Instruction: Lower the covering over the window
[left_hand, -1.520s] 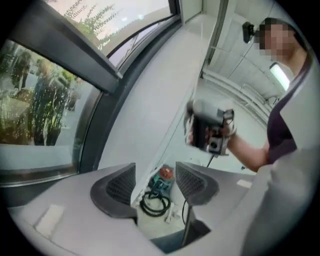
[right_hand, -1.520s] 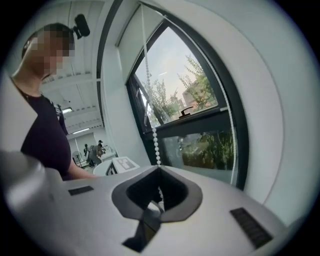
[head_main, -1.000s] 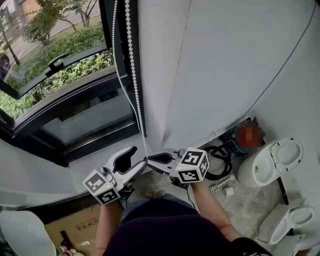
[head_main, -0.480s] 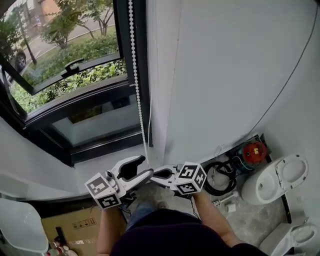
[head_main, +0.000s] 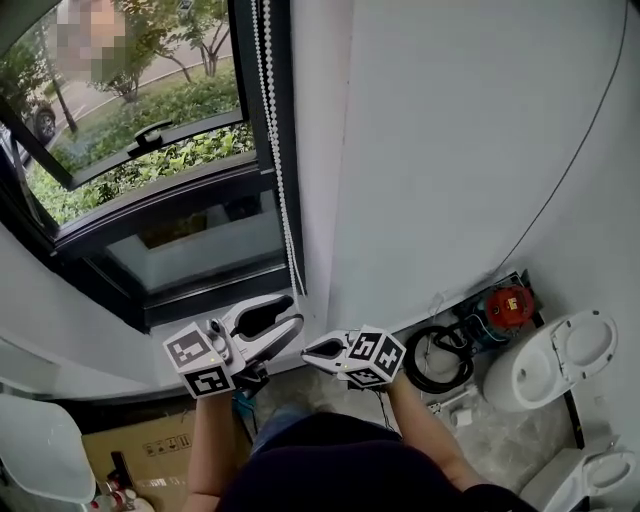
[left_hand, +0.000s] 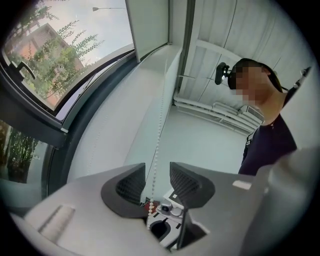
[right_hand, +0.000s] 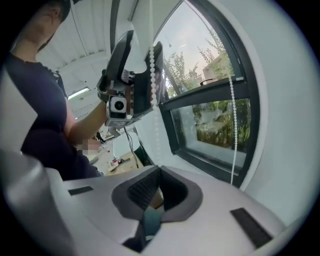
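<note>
A white bead chain (head_main: 275, 150) hangs down the dark frame of the window (head_main: 150, 150); nothing covers the glass in the head view. My left gripper (head_main: 293, 310) reaches up at the chain's lower end. In the left gripper view the chain (left_hand: 159, 130) runs through the gap of the left gripper (left_hand: 157, 170), whose jaws have just been closing but stand apart, with no pad pressing on the beads. Just below and to the right, my right gripper (head_main: 305, 350) is shut. In the right gripper view the chain (right_hand: 151, 70) leads down into the right gripper (right_hand: 159, 172).
A white wall (head_main: 450, 150) stands right of the window. On the floor at right are a coiled black hose (head_main: 435, 350), a red device (head_main: 508, 300) and white toilets (head_main: 545, 340). A cardboard box (head_main: 150, 455) lies at lower left.
The right gripper has come down, staying shut. The left gripper has risen along the chain and its jaws have narrowed around it.
</note>
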